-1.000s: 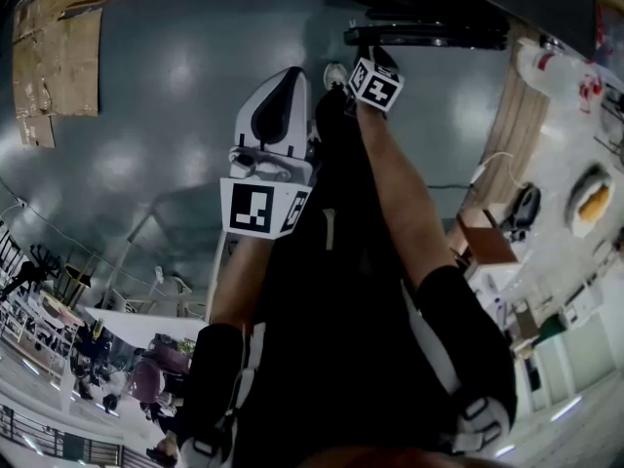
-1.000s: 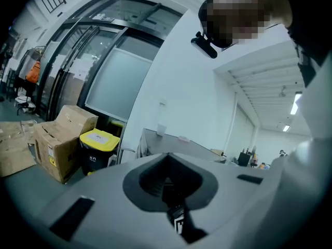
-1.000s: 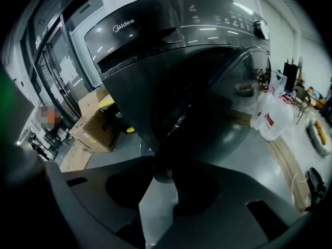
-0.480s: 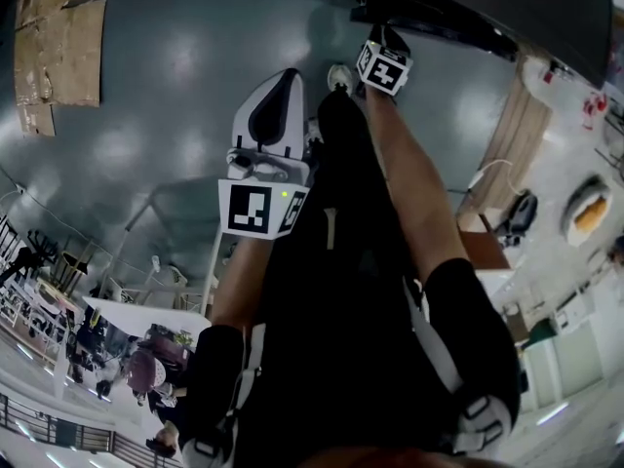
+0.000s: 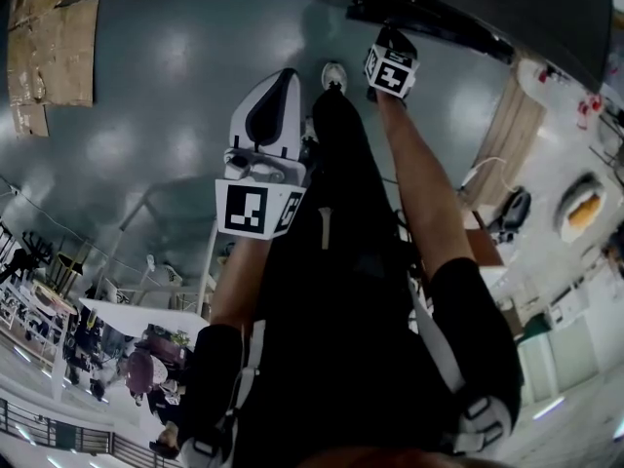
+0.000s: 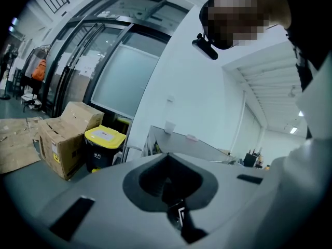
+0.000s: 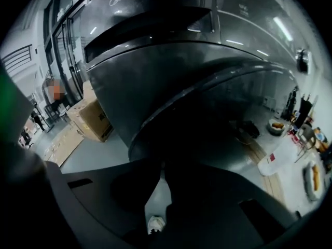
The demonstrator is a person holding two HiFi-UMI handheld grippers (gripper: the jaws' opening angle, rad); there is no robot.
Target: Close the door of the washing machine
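Observation:
The dark washing machine [image 7: 155, 14] fills the right gripper view, its round door [image 7: 171, 97] swung open towards me. In the head view the door's edge [image 5: 429, 13] is a dark band at the top. My right gripper [image 5: 387, 32] reaches up to that edge, pointing steeply down. Its jaws [image 7: 160, 164] are closing to a thin slit through which floor and a shoe show. The tips are lost against the dark door rim, so I cannot tell whether they touch it. My white left gripper [image 5: 285, 76] hangs over the floor, away from the machine, jaws together [image 6: 167, 155] and empty.
The person's black-clad legs and a shoe [image 5: 334, 74] stand between the grippers. Flattened cardboard [image 5: 54, 37] lies on the grey floor at far left. A cardboard box [image 6: 65, 139] and a yellow-lidded bin [image 6: 104, 147] stand by the glass wall. A wooden board [image 5: 512, 135] and a cluttered table [image 5: 585, 203] are at right.
In the head view my right gripper has shifted right and up towards the door's edge. The left gripper has stayed almost where it was.

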